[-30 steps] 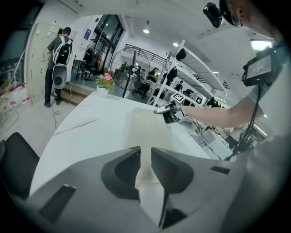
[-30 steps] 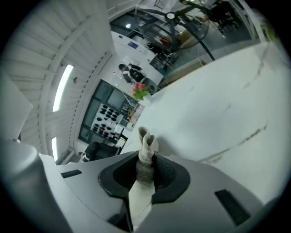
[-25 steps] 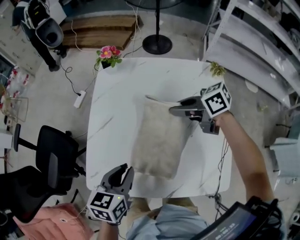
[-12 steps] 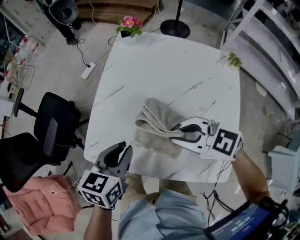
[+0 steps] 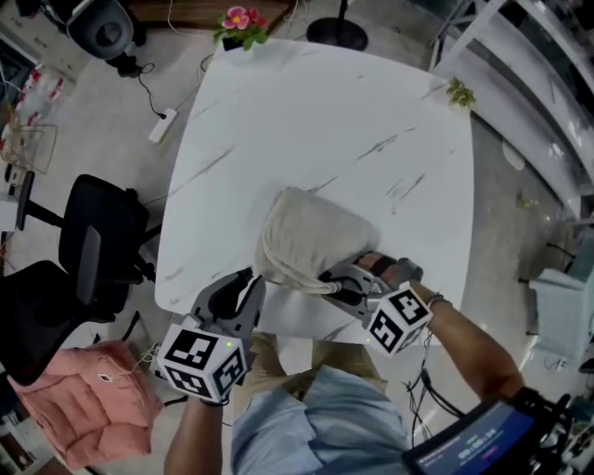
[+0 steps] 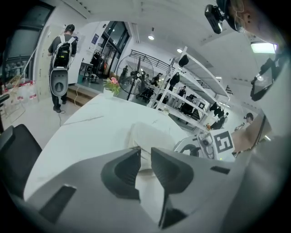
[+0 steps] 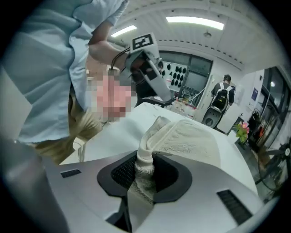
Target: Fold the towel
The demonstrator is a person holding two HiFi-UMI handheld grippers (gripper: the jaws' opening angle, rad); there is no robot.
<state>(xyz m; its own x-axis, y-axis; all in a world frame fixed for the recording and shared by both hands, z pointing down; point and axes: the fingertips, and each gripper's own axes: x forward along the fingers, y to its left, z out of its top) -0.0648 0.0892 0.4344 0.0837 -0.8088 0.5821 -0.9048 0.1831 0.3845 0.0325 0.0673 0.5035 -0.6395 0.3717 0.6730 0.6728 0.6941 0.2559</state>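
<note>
A beige towel lies doubled over itself on the white marble table, near the front edge. My right gripper holds the towel's bunched edge; in the right gripper view the towel is pinched between the pads of the right gripper, whose jaws have just been opening a little. My left gripper hovers at the table's front edge, just left of the towel. In the left gripper view, the left gripper has a narrow gap with nothing in it. The towel lies ahead of it.
Black office chairs and a pink cushion stand left of the table. A flower pot sits at the far corner and a small plant at the far right corner. White shelving runs along the right.
My right gripper has carried the towel's far edge back toward the table's front edge, rolling over as it came, so the towel now lies folded over. The left gripper has barely shifted.
</note>
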